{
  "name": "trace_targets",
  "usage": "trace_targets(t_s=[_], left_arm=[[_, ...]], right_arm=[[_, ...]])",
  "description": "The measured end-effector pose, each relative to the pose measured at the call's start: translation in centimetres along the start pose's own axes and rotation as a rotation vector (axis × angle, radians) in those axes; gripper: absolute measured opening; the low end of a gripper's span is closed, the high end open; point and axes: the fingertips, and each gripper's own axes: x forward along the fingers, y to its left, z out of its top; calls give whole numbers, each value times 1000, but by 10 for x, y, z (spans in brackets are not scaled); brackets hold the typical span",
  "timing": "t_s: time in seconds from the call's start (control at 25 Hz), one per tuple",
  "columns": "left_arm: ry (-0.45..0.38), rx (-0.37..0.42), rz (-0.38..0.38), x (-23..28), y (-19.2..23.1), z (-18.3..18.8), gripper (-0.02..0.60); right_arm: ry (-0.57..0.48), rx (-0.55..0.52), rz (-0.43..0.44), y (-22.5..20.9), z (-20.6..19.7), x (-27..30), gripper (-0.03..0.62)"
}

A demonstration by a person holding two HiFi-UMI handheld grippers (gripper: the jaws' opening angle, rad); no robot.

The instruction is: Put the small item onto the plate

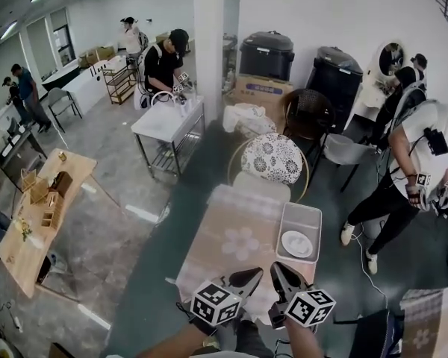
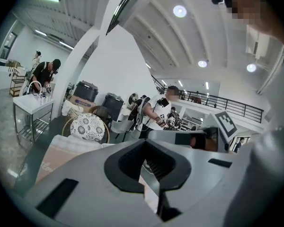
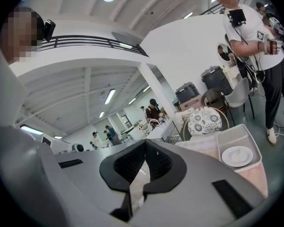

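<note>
Noted left gripper (image 2: pixel 143 142) and right gripper (image 3: pixel 145 141) closed tip to tip, holding nothing, per own views. Found plate (image 1: pixel 296 243) inside white tray (image 1: pixel 287 222) at right side of table (image 1: pixel 224 245) in head and right gripper views; not discernible in left gripper view. Could not locate small item.

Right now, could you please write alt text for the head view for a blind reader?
The left gripper and right gripper hang close together over a cloth-covered table; a white plate lies in a tray at its right edge.
</note>
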Motion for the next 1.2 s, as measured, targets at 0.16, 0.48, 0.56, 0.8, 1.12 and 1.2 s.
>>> trace_targets(t_s=[0.16,0.48,0.56,0.8,1.12,1.2], left_arm=[[-48,32,9,-27,-8,17,5],[-110,84,1,-57,-28,34,5],[-118,86,6,-63,-30,35,5],[-142,97,17,-75,-34,41,5],[-152,106,15,-79,-43,40,5],[-157,110,14,-79,-47,41,5]], right_arm=[[-59,-55,-3,27,15,-14,14],[-109,-118,21,63,26,-28,14],[-111,-125,27,70,24,-30,14],[-114,-141,37,83,25,-36,14],[-119,-159,33,88,23,-48,12],[-119,-162,31,88,24,-51,12]])
